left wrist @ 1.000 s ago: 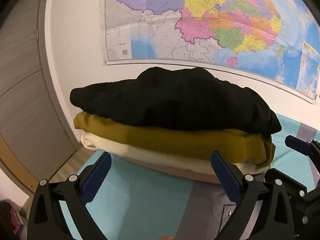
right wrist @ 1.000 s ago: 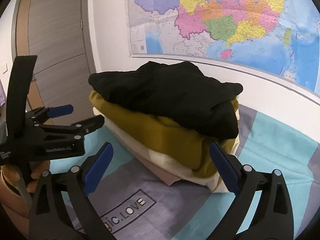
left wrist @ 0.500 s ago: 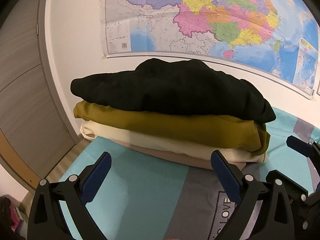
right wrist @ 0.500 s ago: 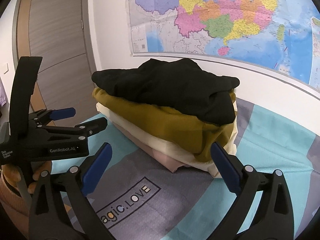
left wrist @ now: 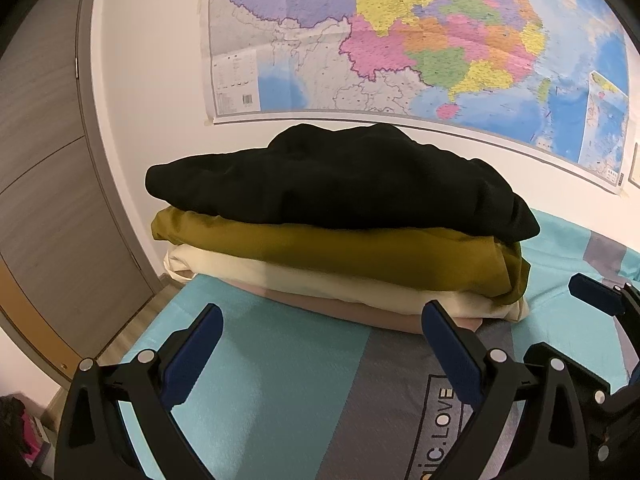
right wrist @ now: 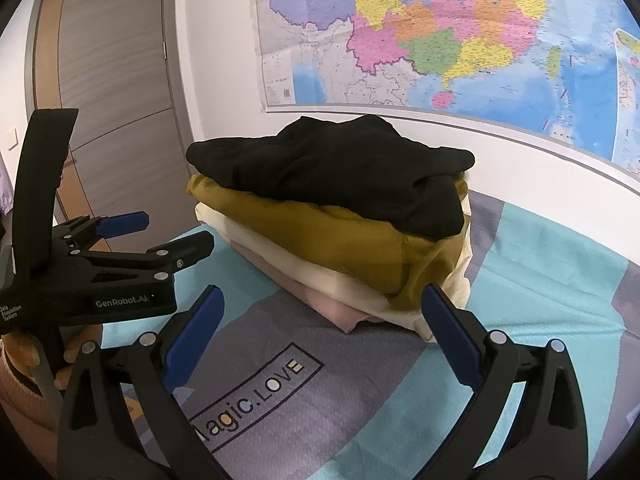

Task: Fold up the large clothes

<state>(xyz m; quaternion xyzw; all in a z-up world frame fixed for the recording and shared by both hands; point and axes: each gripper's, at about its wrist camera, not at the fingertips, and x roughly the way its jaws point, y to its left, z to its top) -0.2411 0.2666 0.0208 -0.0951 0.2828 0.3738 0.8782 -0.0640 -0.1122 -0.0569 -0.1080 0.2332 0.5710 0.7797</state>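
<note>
A stack of folded clothes (left wrist: 340,248) lies on the bed against the wall: a black garment (left wrist: 340,184) on top, then mustard (left wrist: 340,252), cream (left wrist: 320,284) and pink (left wrist: 360,316). The stack also shows in the right wrist view (right wrist: 340,216). My left gripper (left wrist: 320,344) is open and empty, a short way in front of the stack. My right gripper (right wrist: 316,332) is open and empty, also short of the stack. The left gripper shows at the left of the right wrist view (right wrist: 160,232), open.
The bed cover (left wrist: 260,380) is teal and grey with a "magic.LOVE" print (right wrist: 256,400). A large wall map (left wrist: 420,40) hangs behind the stack. A wooden door (right wrist: 112,92) stands at the left. The bed's left edge (left wrist: 160,320) drops to the floor.
Both grippers have drawn back from the stack, open and empty. More of the bed cover shows between the fingers and the clothes.
</note>
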